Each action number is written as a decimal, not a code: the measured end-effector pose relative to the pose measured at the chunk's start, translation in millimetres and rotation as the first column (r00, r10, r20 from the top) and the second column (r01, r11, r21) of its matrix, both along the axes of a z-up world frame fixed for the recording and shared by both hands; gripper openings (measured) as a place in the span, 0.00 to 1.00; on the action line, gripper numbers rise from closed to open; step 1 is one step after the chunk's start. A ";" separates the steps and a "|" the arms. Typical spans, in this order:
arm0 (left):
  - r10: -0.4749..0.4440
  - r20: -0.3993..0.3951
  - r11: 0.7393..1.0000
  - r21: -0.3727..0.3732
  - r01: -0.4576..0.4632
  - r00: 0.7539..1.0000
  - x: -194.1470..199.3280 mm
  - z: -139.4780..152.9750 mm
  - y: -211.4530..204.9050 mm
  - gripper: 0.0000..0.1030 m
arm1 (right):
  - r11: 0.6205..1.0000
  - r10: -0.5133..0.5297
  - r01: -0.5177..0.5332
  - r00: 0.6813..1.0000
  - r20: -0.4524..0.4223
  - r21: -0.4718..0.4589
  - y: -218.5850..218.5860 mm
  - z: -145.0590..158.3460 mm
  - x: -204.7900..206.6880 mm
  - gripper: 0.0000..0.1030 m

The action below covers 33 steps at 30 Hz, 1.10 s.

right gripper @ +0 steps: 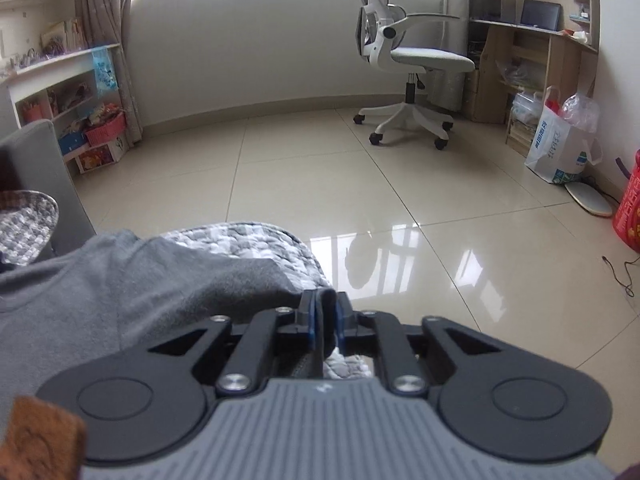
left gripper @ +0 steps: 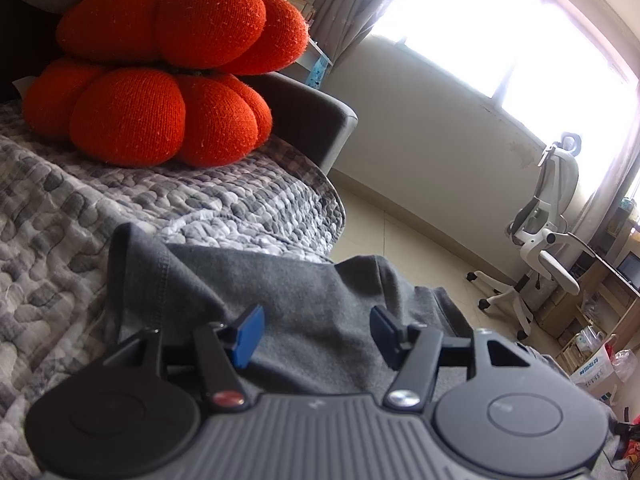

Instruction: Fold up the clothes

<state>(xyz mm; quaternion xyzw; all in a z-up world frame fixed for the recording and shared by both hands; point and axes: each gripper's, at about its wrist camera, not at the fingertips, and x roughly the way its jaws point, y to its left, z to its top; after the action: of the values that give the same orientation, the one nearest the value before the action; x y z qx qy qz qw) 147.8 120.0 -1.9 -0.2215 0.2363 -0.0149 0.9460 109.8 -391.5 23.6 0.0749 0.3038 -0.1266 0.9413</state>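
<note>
A grey garment lies on a quilted grey sofa cover, with a stitched hem at its left. My left gripper is open just above the cloth, its blue pads spread wide with the fabric between and beneath them. In the right wrist view the same grey garment spreads to the left over the quilted cover at the sofa's edge. My right gripper is shut on a pinched edge of the garment.
Two stacked orange pumpkin cushions sit at the back of the sofa by its dark armrest. Beyond the edge is glossy tiled floor, a white office chair, a wooden desk, bags and low shelves.
</note>
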 end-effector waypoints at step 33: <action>0.059 -0.121 0.996 0.075 -0.050 0.991 -2.1 28.4 81.6 0.02 | 0.607 0.795 -0.792 0.602 0.076 -0.064 258.4 35.6 -92.6 0.54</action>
<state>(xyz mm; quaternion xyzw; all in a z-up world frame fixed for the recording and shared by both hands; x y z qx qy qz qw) 145.7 201.6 26.5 -0.1941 0.2885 0.0332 0.9370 17.2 -133.1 59.2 -0.0730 0.2581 0.3040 0.9141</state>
